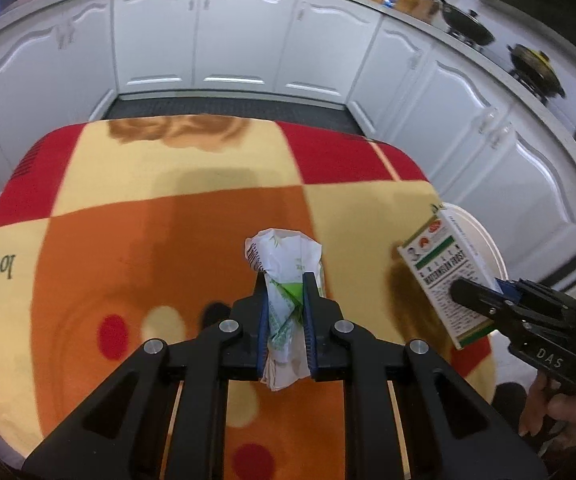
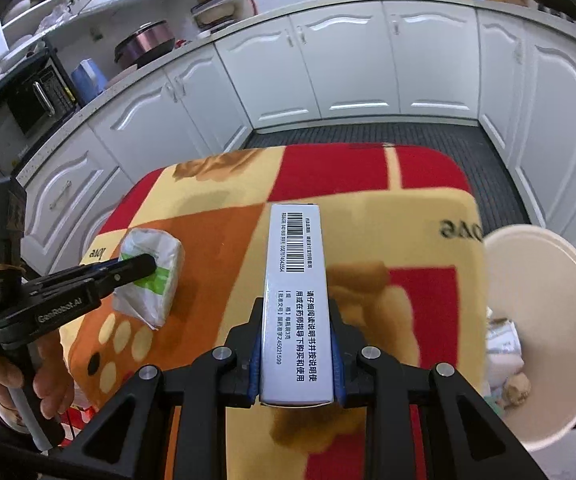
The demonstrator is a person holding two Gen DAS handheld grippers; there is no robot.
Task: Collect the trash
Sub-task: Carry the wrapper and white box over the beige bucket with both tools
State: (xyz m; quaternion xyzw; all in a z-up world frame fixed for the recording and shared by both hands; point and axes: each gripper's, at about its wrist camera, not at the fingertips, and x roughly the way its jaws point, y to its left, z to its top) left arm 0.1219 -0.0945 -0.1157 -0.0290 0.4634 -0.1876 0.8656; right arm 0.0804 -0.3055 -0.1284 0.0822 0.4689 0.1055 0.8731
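Two grippers work above a red, orange and cream blanket-covered table (image 1: 168, 216). Off its right edge stands a white bin (image 2: 544, 280). Right gripper (image 2: 297, 340) clamps a medicine box (image 2: 294, 280); left gripper (image 1: 286, 312) pinches a crumpled wrapper (image 1: 284, 264), both lifted clear.

bin (image 2: 544, 280) rim cut off, its contents (image 2: 504, 344) partly hidden

Left gripper (image 1: 286, 280) jaws pinch crumpled wrapper (image 1: 284, 276) above blanket (image 1: 128, 240).
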